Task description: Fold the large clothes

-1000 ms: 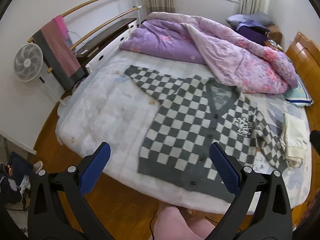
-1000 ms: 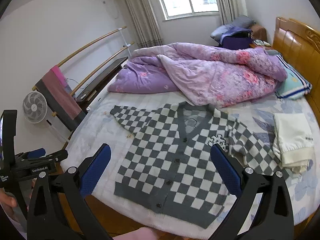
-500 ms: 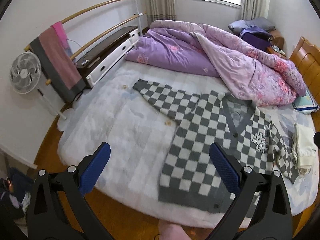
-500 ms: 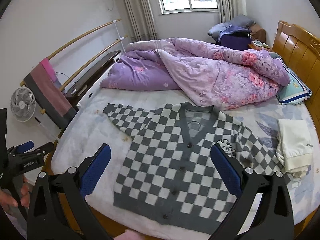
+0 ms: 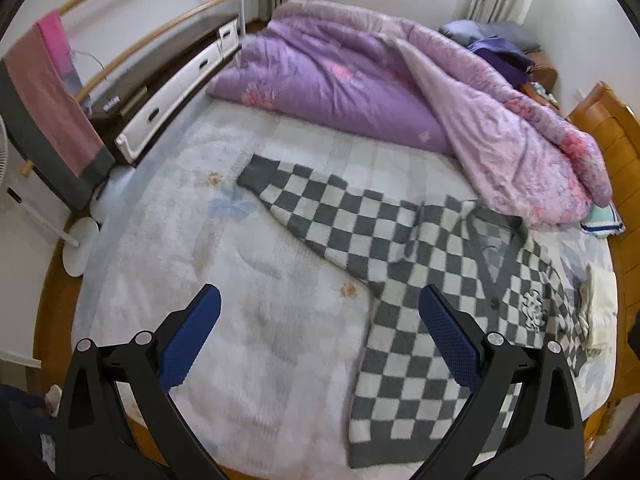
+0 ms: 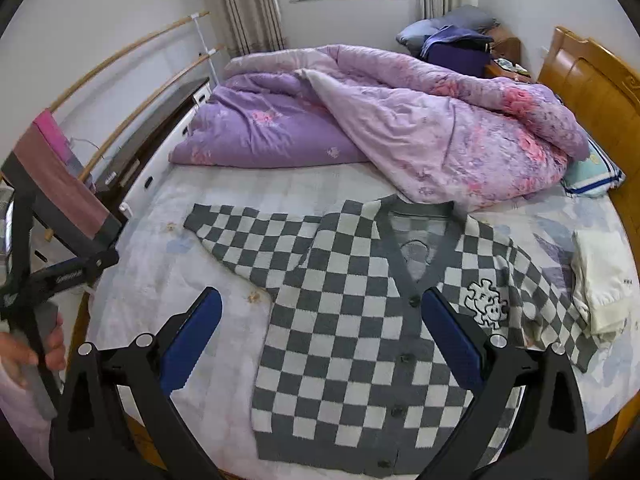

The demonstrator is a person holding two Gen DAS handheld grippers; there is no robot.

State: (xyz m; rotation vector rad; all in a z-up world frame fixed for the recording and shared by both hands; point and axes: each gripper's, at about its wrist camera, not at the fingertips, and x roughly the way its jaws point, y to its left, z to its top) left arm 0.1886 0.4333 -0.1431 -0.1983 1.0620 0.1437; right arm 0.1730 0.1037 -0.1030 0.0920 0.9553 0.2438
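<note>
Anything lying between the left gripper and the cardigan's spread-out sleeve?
Only bare bedsheet between the left gripper and the cardigan's sleeve, per the left wrist view.

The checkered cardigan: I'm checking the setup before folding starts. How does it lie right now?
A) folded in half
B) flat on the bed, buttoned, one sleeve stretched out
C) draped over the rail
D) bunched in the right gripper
B: the checkered cardigan lies spread flat on the bed, buttons closed, one sleeve stretched out sideways; both grippers are open and hold nothing.
</note>
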